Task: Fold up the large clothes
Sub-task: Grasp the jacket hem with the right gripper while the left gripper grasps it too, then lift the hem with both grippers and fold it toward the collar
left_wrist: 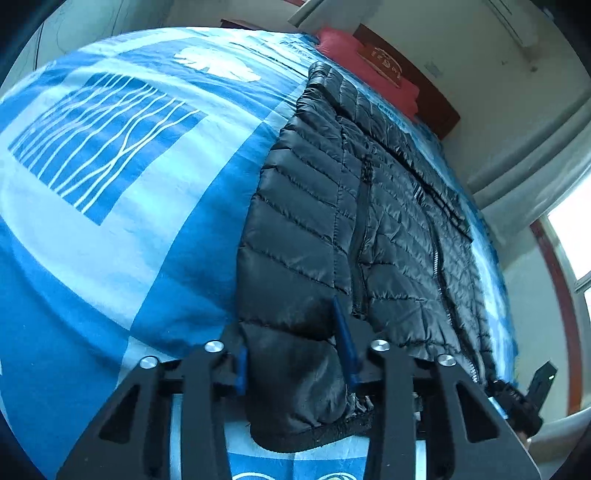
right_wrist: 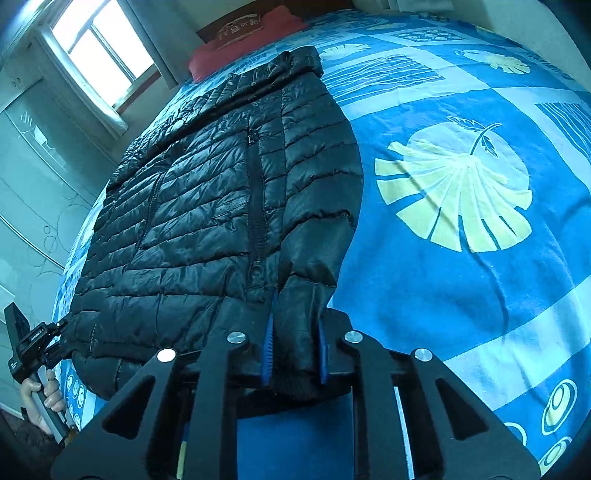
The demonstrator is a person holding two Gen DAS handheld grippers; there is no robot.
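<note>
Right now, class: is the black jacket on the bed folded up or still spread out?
Mostly spread out: the jacket lies full length on the bedspread, with only its sleeves laid over its front.

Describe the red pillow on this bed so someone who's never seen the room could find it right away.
Start at the bed with its blue leaf-print cover and look to the far end, by the dark wooden headboard. The pillow lies there, just beyond the collar of the black jacket. It is the only red thing on the bed.

Blue leaf-print bed (right_wrist: pixel 461 295), black puffer jacket (right_wrist: pixel 207 206), red pillow (right_wrist: pixel 240 48) on it
</note>
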